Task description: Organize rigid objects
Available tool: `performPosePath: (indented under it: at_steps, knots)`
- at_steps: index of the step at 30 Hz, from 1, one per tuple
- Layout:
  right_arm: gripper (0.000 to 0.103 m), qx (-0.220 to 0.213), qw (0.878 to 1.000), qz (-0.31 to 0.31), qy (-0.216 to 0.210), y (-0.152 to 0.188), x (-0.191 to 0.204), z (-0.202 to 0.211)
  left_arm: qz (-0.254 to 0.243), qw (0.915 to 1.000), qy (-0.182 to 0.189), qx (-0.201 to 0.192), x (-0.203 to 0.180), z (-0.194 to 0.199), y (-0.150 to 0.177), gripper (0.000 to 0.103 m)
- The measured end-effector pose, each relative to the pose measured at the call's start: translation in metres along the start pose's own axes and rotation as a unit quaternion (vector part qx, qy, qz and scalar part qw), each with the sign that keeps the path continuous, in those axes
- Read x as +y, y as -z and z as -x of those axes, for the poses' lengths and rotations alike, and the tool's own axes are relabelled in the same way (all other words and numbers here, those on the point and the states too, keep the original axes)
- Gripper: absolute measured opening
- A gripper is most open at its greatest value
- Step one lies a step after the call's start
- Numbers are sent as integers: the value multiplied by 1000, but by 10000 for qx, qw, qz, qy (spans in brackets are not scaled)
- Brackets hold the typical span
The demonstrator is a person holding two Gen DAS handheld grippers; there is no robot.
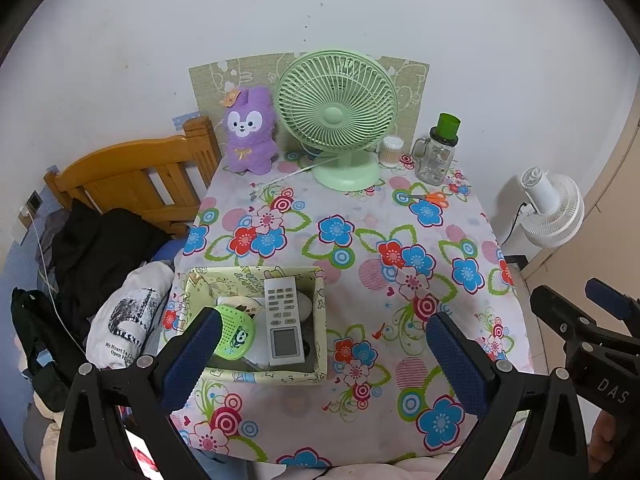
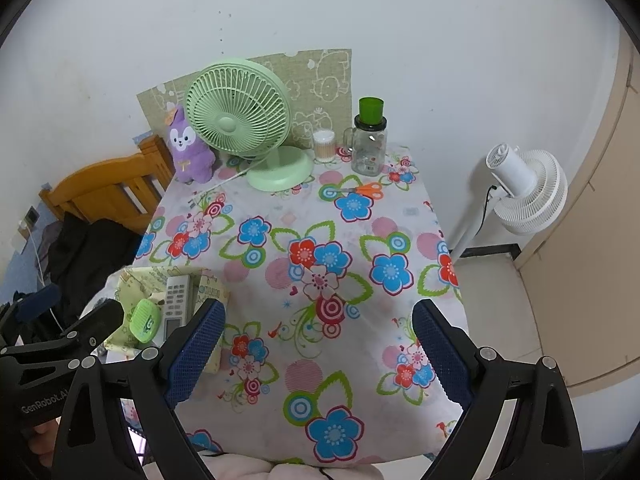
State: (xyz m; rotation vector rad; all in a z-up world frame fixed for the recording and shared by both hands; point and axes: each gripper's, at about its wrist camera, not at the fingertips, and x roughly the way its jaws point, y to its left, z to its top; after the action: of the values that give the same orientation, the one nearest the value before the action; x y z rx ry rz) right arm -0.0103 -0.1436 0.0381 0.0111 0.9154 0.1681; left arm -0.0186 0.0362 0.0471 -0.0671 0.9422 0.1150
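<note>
A pale yellow-green fabric box [image 1: 256,378] sits at the near left corner of the flower-print table [image 1: 360,216]. Inside it lie a white remote control [image 1: 282,316] and a round green perforated case [image 1: 234,332]. Orange-handled scissors [image 1: 434,199] lie far right on the cloth, in front of a clear jar with a green lid [image 1: 438,152]. My left gripper [image 1: 324,350] is open and empty, its left finger over the box's near edge. My right gripper [image 2: 320,350] is open and empty above the near middle of the table, right of the box [image 2: 132,280]. The scissors [image 2: 368,190] lie well beyond it.
Along the back stand a purple plush [image 1: 250,132], a green desk fan [image 1: 336,116] with its cord, and a small cotton-swab tub [image 1: 391,152]. A wooden bed frame [image 1: 132,184] with dark clothes is on the left. A white floor fan [image 1: 552,208] stands on the right.
</note>
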Motion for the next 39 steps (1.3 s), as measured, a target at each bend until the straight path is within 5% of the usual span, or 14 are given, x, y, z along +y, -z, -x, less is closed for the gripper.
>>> performPosePath:
  at_steps: [39]
  knots:
    - [96,48,10000,0,-33,1,6,-4,-6,10000,-32,20,0,-2,1,103]
